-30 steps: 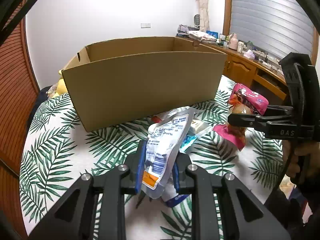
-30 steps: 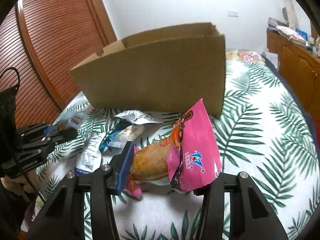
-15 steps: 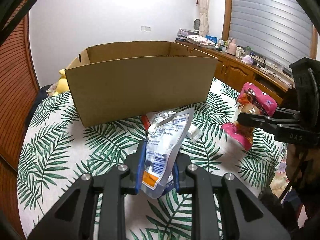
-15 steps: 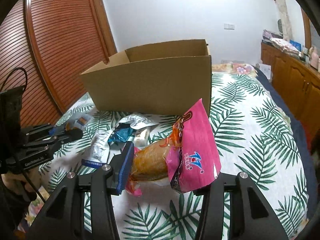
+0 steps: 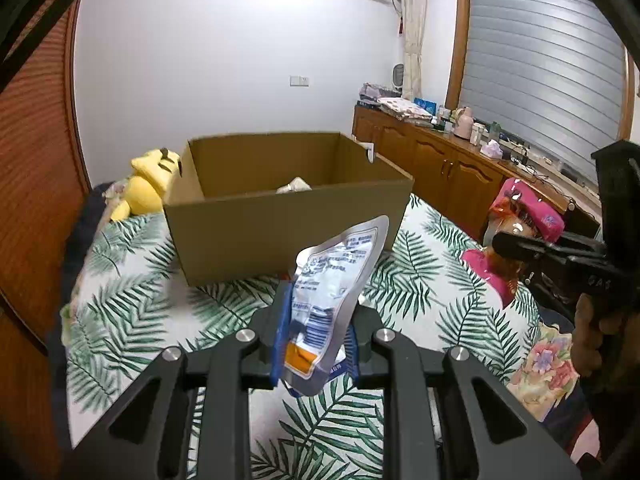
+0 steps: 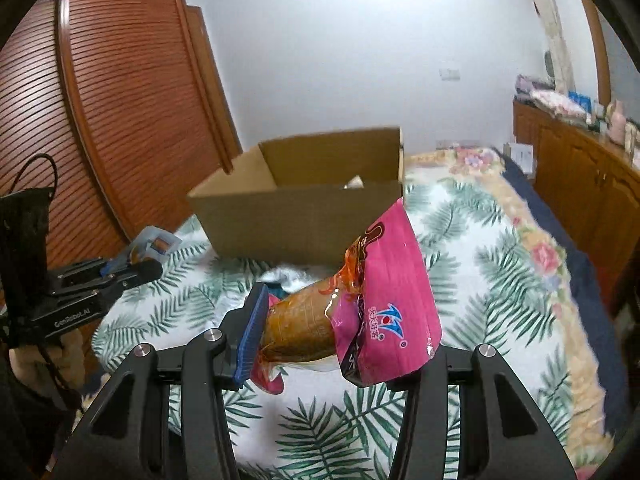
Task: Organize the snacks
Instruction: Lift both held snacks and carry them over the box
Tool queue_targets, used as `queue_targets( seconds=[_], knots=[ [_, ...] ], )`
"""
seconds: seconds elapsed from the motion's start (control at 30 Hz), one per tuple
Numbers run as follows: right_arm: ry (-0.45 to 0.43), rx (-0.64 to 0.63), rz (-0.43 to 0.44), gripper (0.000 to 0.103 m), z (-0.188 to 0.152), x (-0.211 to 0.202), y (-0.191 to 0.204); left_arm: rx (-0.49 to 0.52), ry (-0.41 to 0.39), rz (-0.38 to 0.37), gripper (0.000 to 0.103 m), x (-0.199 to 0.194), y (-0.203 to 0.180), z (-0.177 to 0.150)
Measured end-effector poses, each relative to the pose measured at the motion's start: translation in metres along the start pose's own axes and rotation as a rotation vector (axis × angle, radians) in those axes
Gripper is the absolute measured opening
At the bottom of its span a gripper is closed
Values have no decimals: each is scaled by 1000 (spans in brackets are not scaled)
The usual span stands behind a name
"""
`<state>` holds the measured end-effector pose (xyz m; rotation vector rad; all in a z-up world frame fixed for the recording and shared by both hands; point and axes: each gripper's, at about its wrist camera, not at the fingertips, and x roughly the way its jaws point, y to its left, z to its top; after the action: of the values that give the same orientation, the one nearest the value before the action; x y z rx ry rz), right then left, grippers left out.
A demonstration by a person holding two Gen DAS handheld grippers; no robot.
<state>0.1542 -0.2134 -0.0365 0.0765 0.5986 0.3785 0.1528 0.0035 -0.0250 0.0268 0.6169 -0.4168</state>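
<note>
My left gripper [image 5: 316, 332] is shut on a silver foil snack pouch [image 5: 332, 292] and holds it well above the bed, in front of the open cardboard box [image 5: 288, 224]. My right gripper [image 6: 320, 340] is shut on a pink snack bag with an orange clear window [image 6: 360, 312], also held high and short of the box [image 6: 304, 220]. A pale packet [image 5: 294, 187] lies inside the box. The right gripper and pink bag also show in the left wrist view [image 5: 516, 232]. The left gripper with its pouch shows in the right wrist view [image 6: 136, 256].
The box stands on a bed with a palm-leaf sheet [image 6: 480, 240]. A few snack packets [image 6: 288, 276] lie on the sheet in front of the box. A yellow plush toy [image 5: 152, 180] sits behind the box. Wooden cabinets [image 5: 440, 164] line the right; a slatted wardrobe [image 6: 120, 120] the left.
Both grippers have risen with their snacks, so the box's inside now shows. The loose packets on the sheet have dropped mostly out of the left wrist view.
</note>
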Motion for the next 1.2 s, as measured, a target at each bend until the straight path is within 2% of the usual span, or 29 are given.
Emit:
queue_targets(
  seconds=[0.3,0.57,1.2],
  knots=[
    [-86,-61,7,47,34,-40,18,23,-58,26,21,-35,-9,24],
    [-98,-75,31,47,47,-32,21,12,-78,38,21,-37,-4,36],
    [-64,-115,82,47,88,34,10,-59,-90,2,21,33,27,83]
  ],
)
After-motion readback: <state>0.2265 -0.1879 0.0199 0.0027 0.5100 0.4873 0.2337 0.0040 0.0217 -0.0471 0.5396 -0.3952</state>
